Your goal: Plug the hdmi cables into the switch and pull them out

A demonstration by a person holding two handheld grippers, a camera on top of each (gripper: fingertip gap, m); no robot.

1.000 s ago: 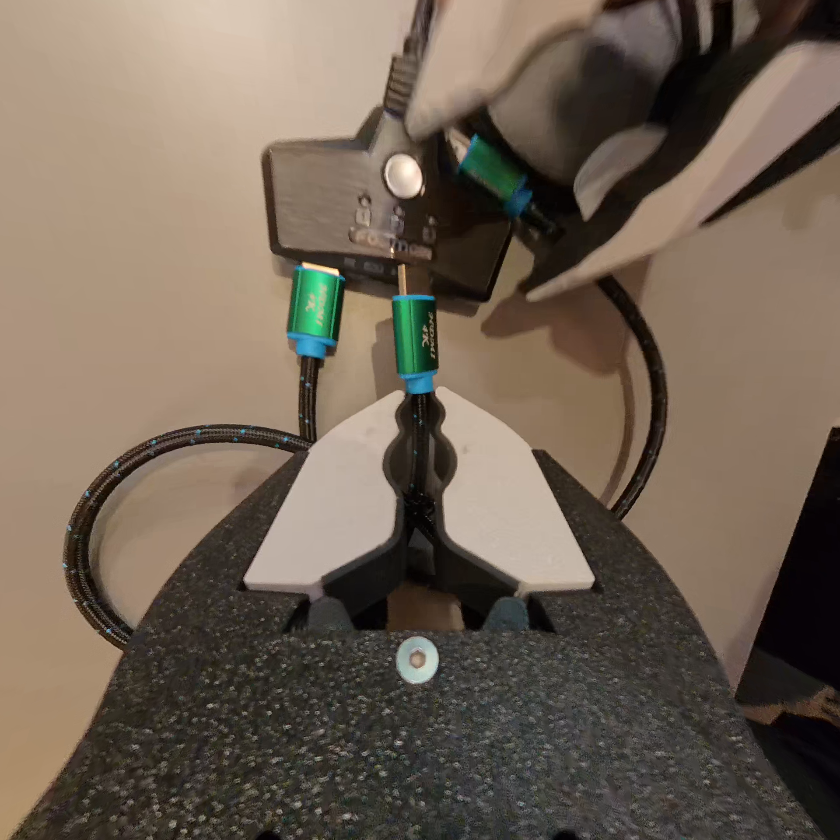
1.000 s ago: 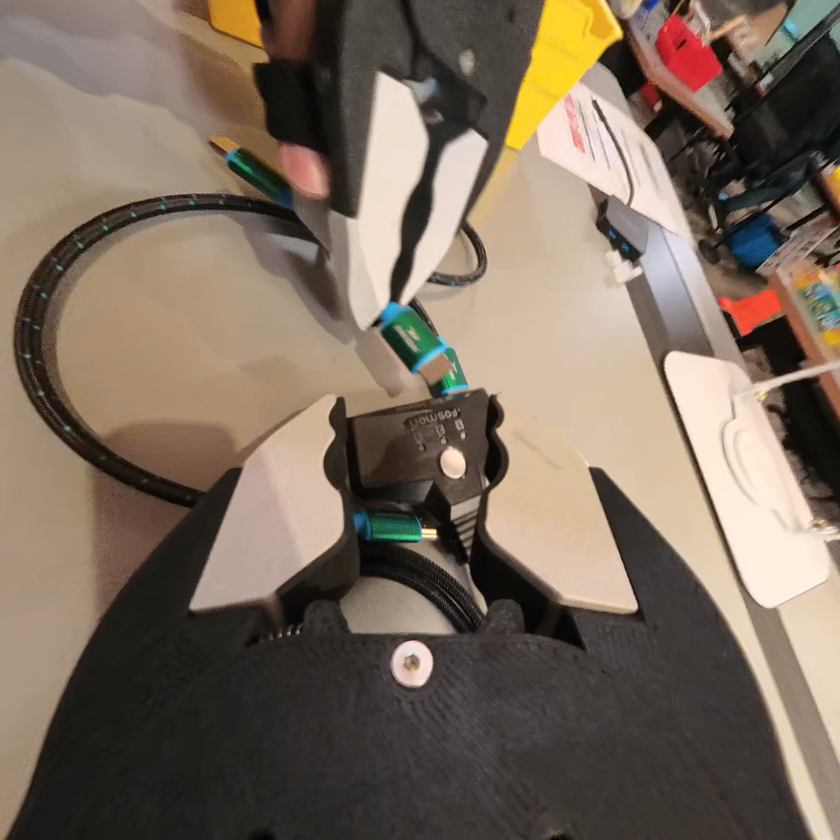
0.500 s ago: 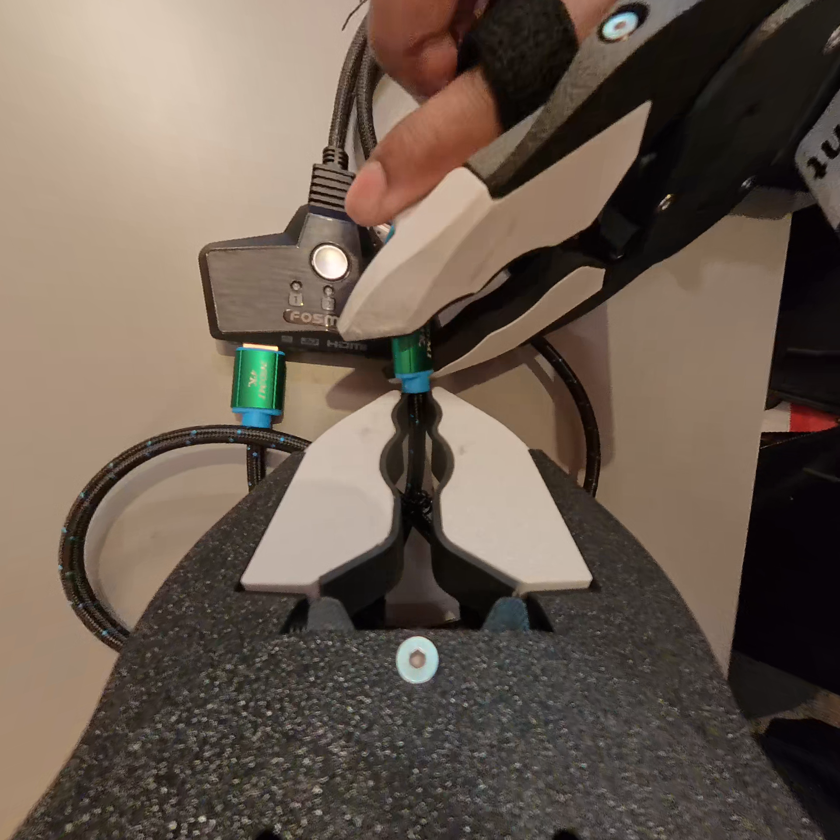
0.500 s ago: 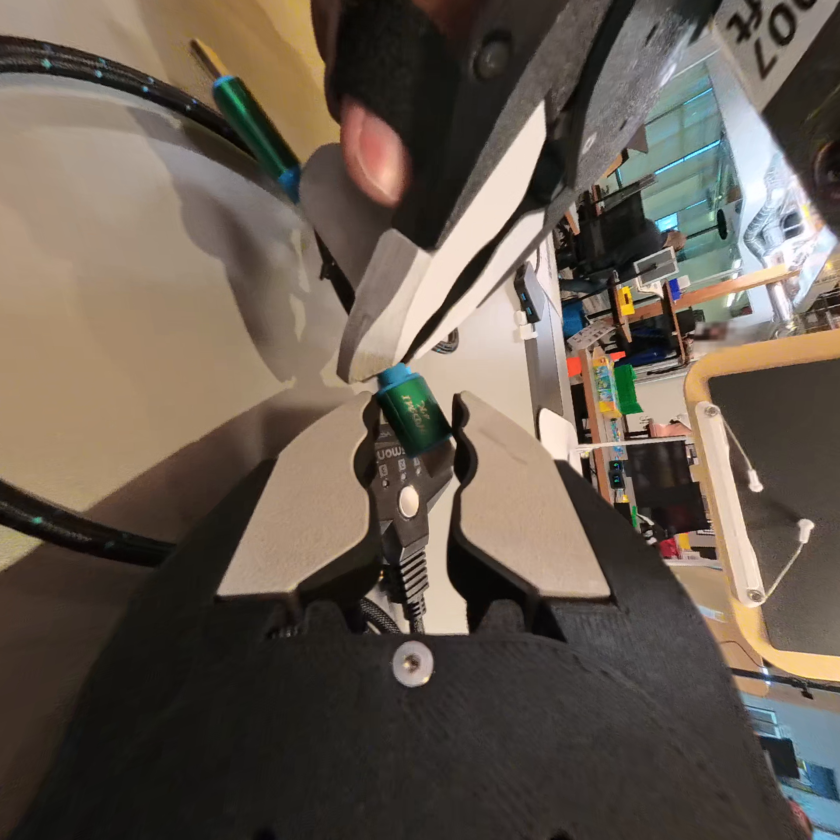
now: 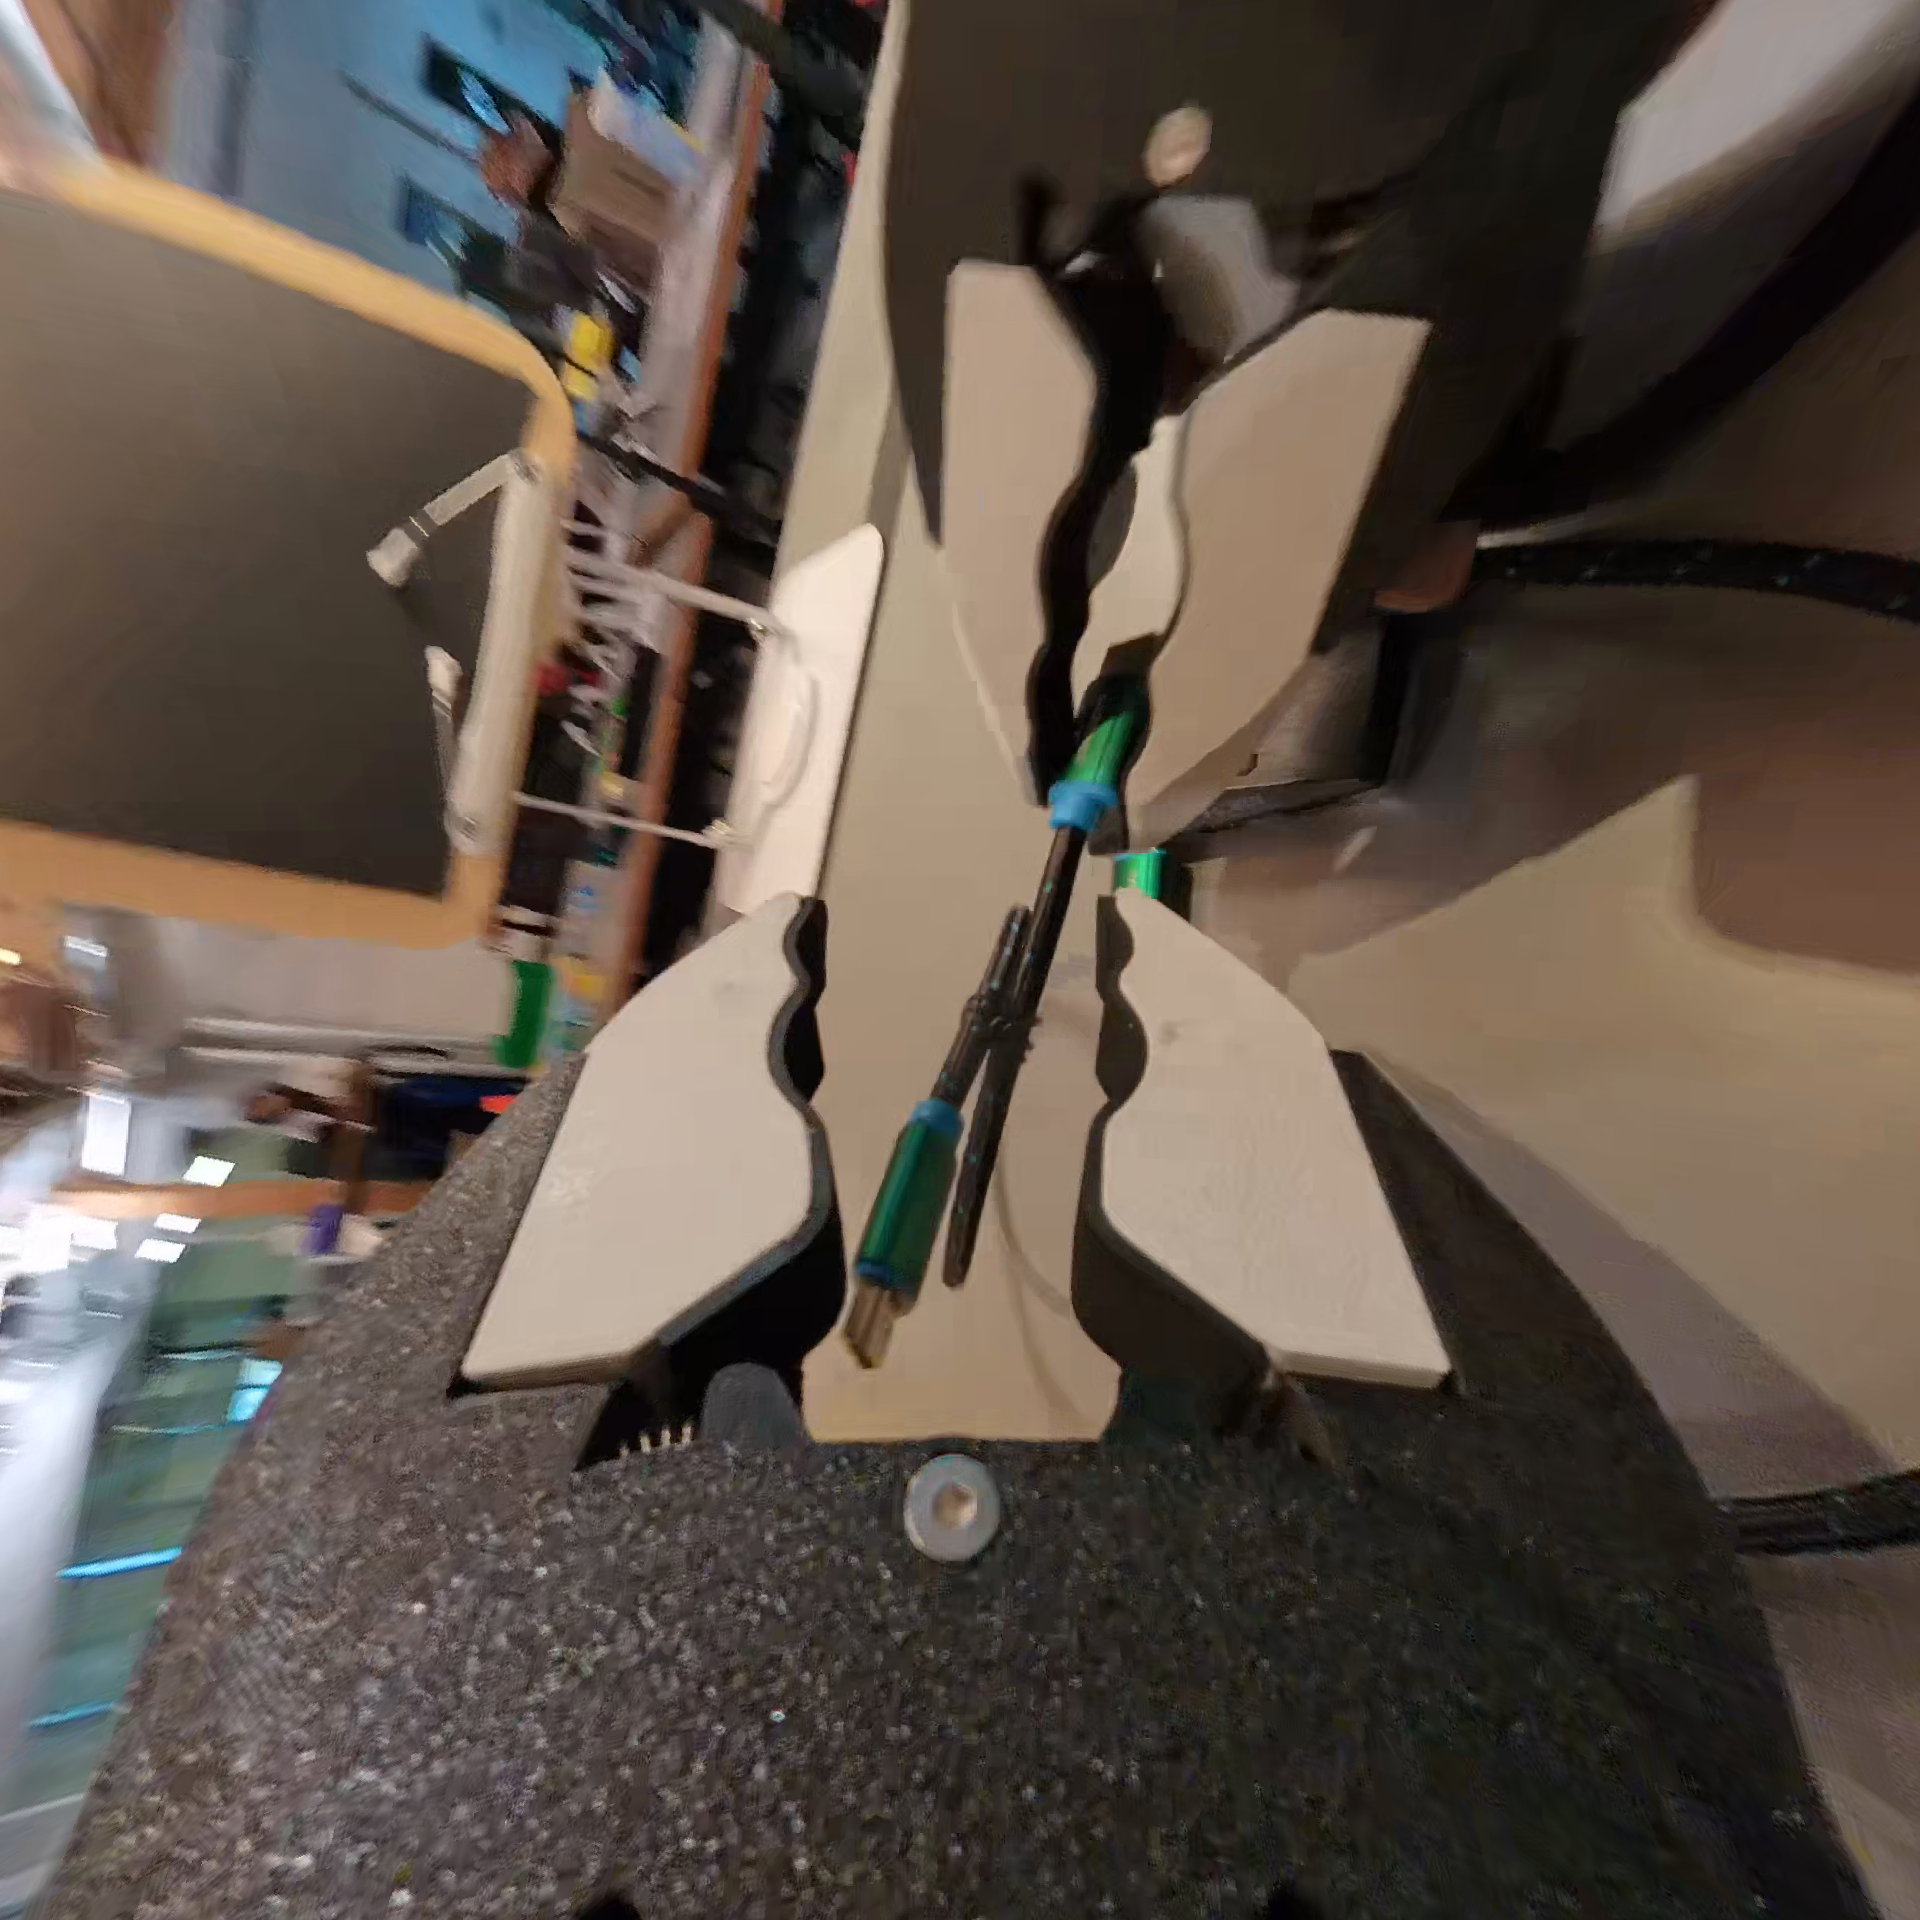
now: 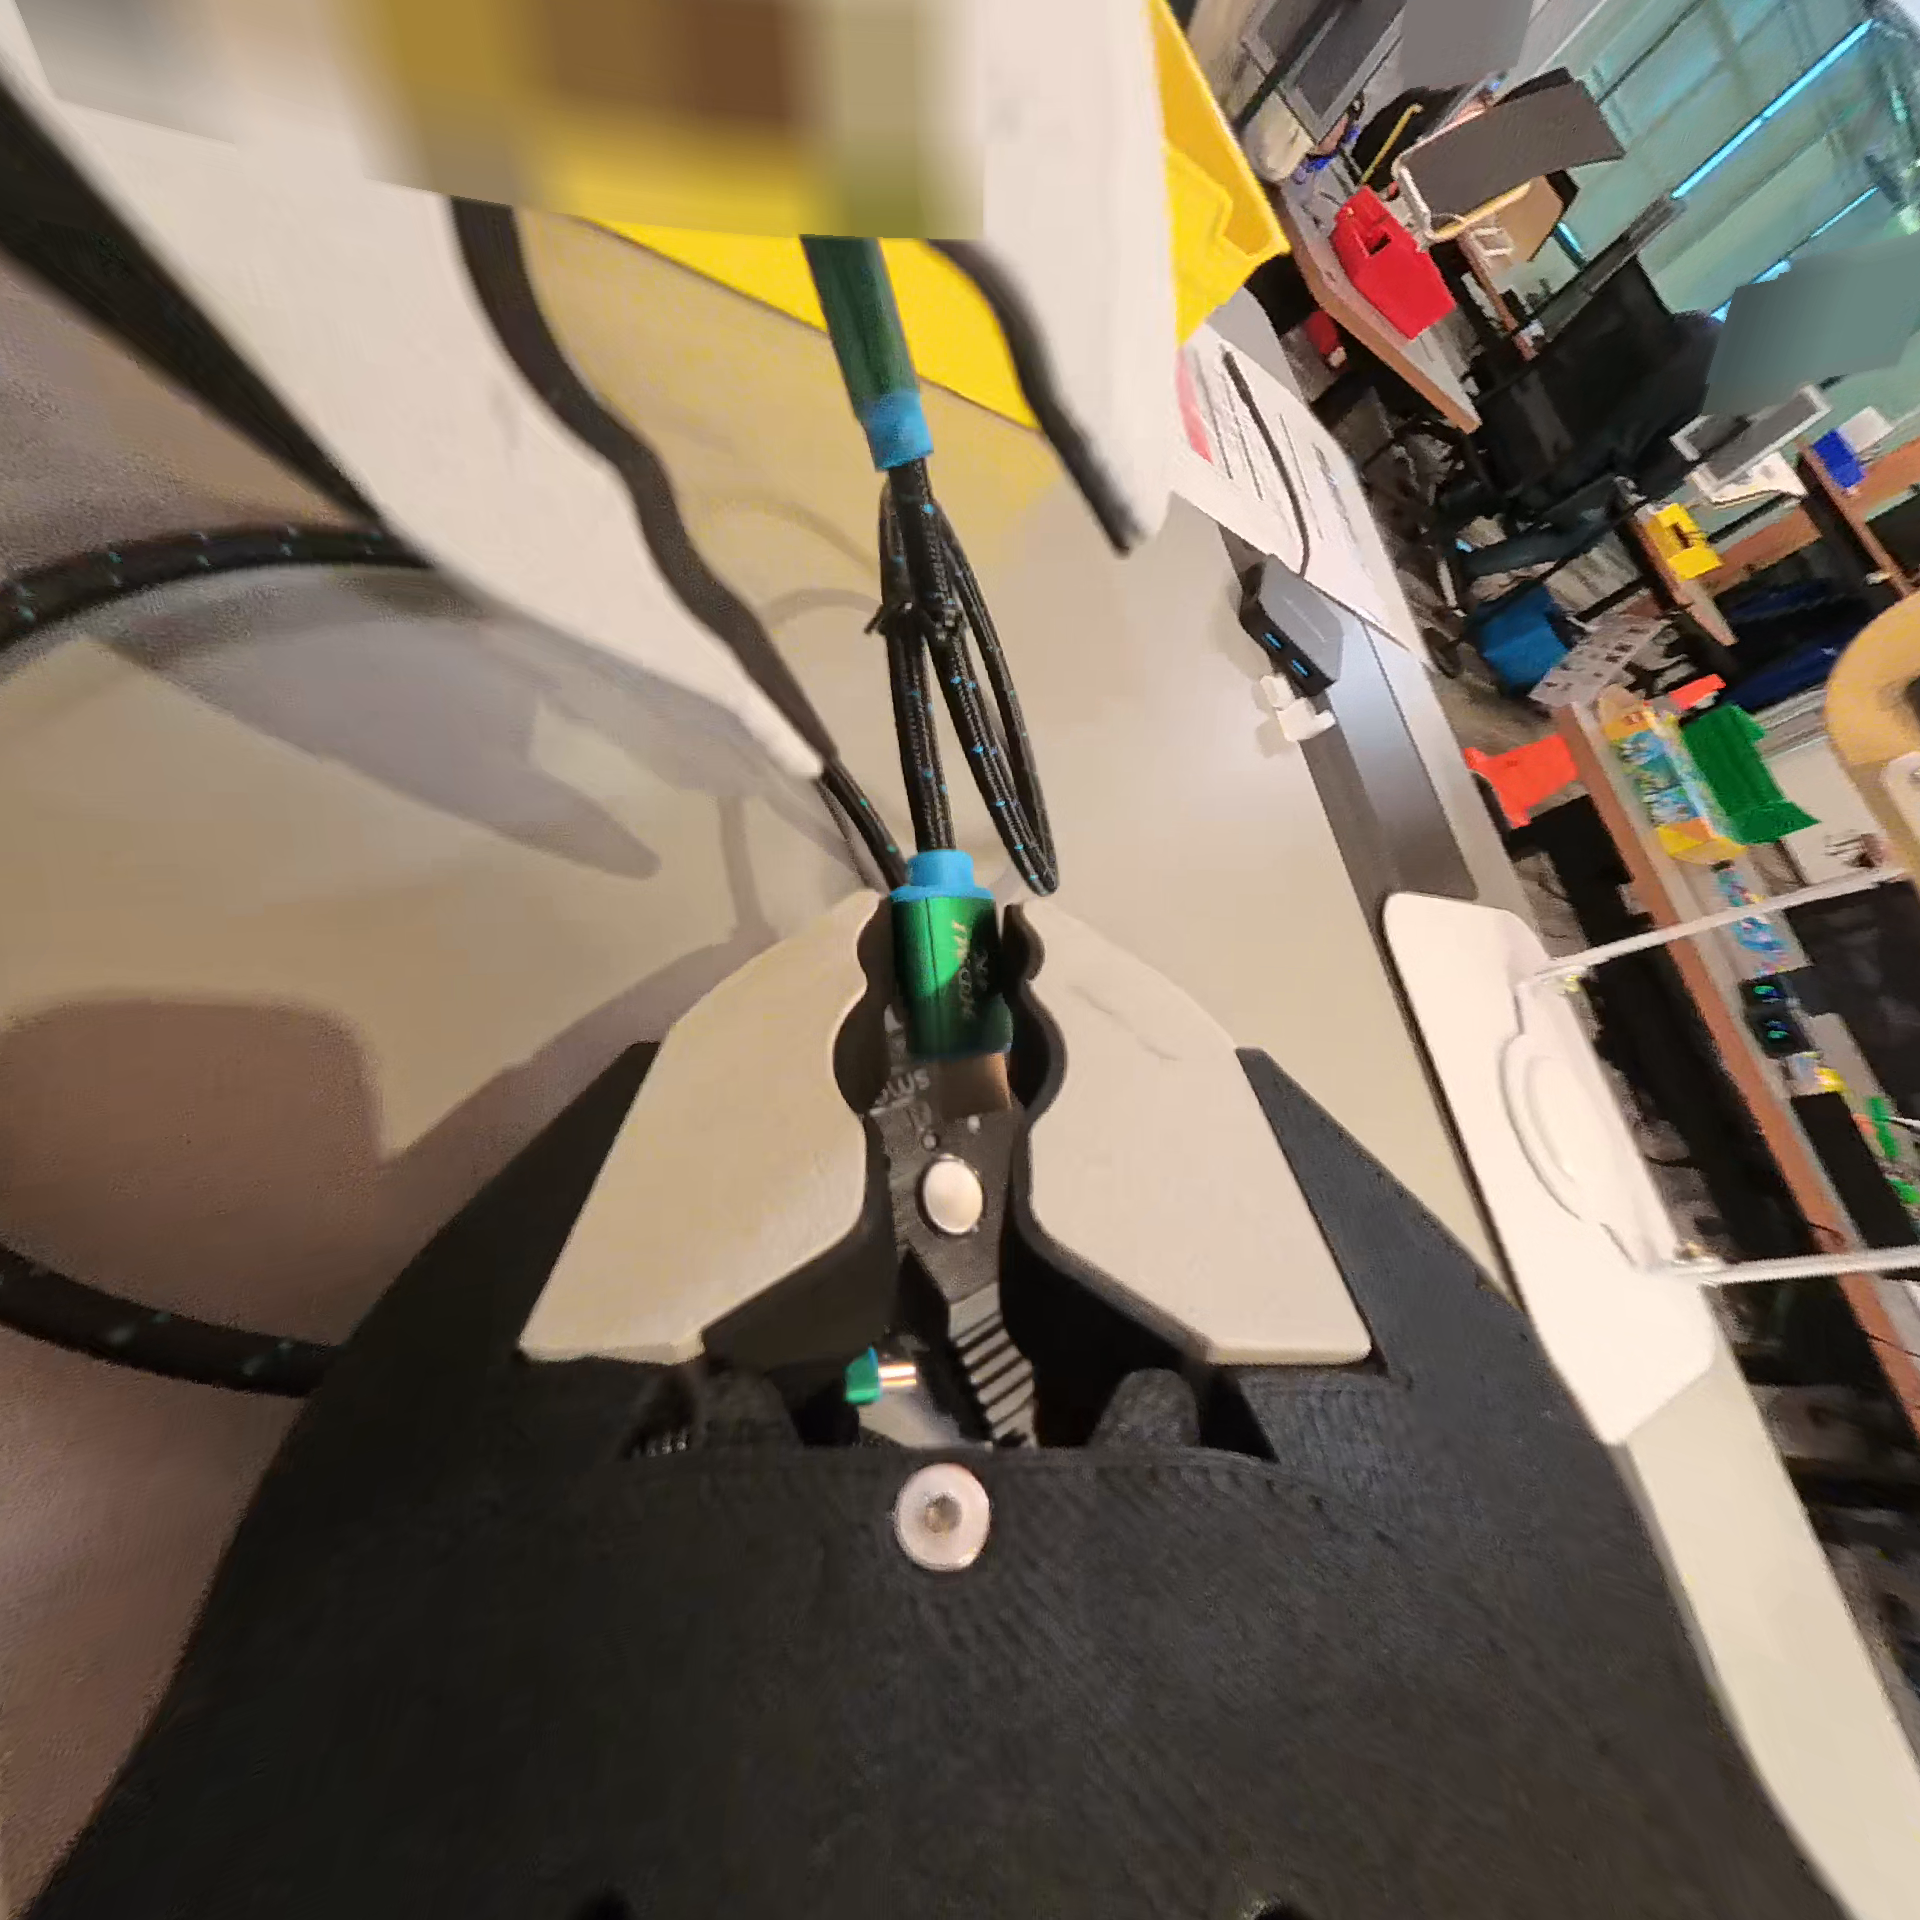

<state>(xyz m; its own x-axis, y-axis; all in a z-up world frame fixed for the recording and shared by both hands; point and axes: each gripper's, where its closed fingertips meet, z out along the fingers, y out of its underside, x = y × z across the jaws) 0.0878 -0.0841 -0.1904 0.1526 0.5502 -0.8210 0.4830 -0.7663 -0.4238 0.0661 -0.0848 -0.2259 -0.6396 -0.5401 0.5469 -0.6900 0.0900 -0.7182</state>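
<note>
- Between the right gripper's (image 6: 940, 925) fingers (image 6: 727, 1132): black switch (image 6: 940, 1174), pinched edge-on, its round silver button (image 6: 951, 1197) facing the camera; both fingers press against its sides.
- At the switch's far end: green plug (image 6: 951, 987) with blue collar, seated in a port, its gold tip partly showing; the plug sits just inside the fingertips.
- From that plug: black braided cable (image 6: 925, 665) with blue flecks, running up and away, folded into a narrow loop and bound by a small tie.
- At the cable's other end: second plug (image 5: 904, 1205), green with blue collar and bare gold tip, hanging free in the gap between the left gripper's (image 5: 961, 935) fingers (image 5: 665, 1153); no contact with either finger visible.
- Left gripper: fingers spread wide, gripping nothing; it faces the right gripper (image 5: 1101, 623) nearly head-on, close by.
- Behind the switch, inside the right gripper's body: small green connector (image 6: 868, 1387) and a ribbed black strain relief (image 6: 992, 1371).
- Beside the left gripper's right fingertip: a bit of a third green plug (image 5: 1143, 873), mostly hidden.
- Below: beige table (image 6: 1195, 727), with a thicker braided cable (image 6: 156, 1340) curving across it.
- Far edge of table: yellow bin (image 6: 1216, 208), papers (image 6: 1278, 457), small grey hub (image 6: 1299, 623), white plate (image 6: 1538, 1091); cluttered workshop beyond, blurred.
</note>
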